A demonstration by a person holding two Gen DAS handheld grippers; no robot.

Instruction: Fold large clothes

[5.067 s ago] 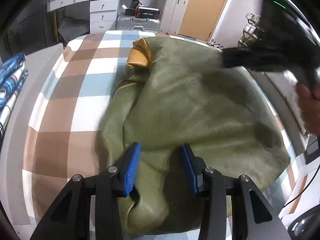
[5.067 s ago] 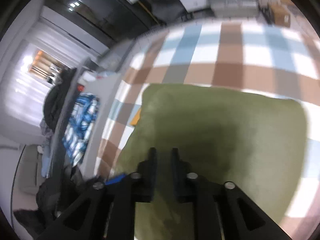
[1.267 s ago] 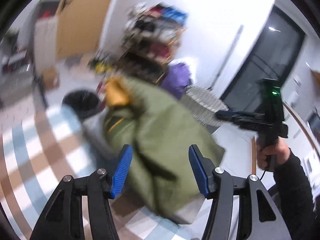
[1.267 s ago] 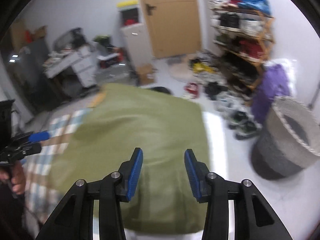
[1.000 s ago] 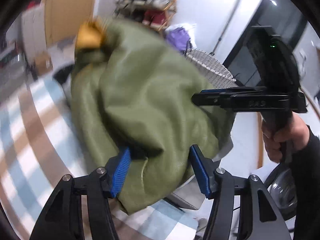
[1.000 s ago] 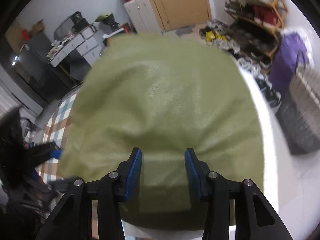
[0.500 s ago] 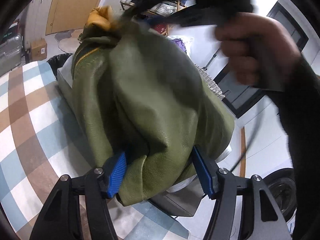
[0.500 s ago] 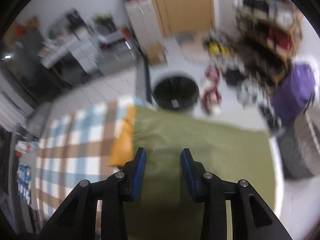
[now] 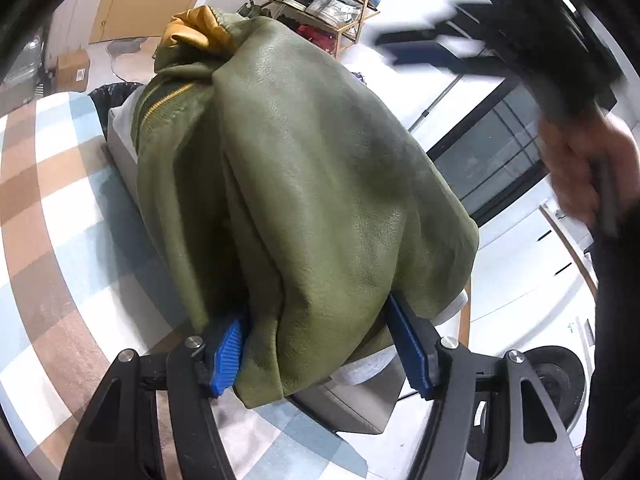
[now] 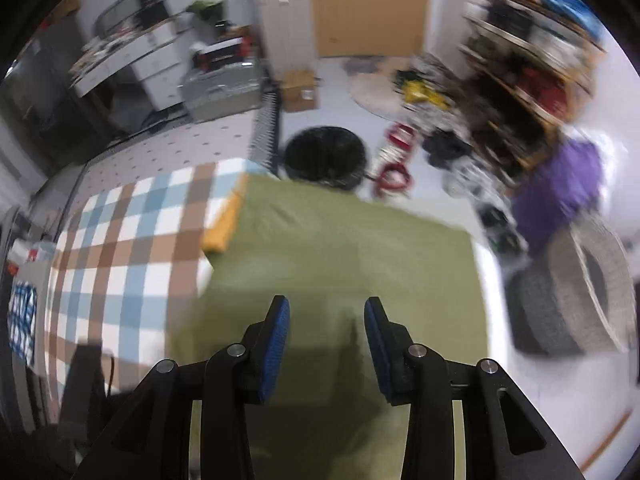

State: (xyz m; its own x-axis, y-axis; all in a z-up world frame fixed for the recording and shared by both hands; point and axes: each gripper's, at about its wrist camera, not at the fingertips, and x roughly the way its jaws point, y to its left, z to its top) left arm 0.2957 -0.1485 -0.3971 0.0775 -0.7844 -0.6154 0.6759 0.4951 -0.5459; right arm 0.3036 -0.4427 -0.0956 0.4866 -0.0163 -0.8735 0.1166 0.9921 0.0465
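Note:
An olive-green leather jacket [image 9: 312,184] with a mustard-yellow collar [image 9: 196,32] lies folded in a bundle at the right end of the checked tablecloth [image 9: 48,208]. My left gripper [image 9: 320,340] is open, its blue pads either side of the bundle's near end, which bulges between them. My right gripper [image 10: 326,334] is open and empty, raised well above the jacket [image 10: 344,264]. It shows blurred at the top right of the left wrist view [image 9: 500,40].
A black bin [image 10: 324,156] stands on the floor beyond the table end. A woven basket [image 10: 576,292] and a purple bag [image 10: 560,184] sit at the right. A shoe rack [image 10: 532,52] lines the right wall. Drawers and boxes [image 10: 132,60] stand at the back left.
My right gripper has risen away from the jacket and now sits high above it. My left gripper has closed in on the bundle's near end, still open.

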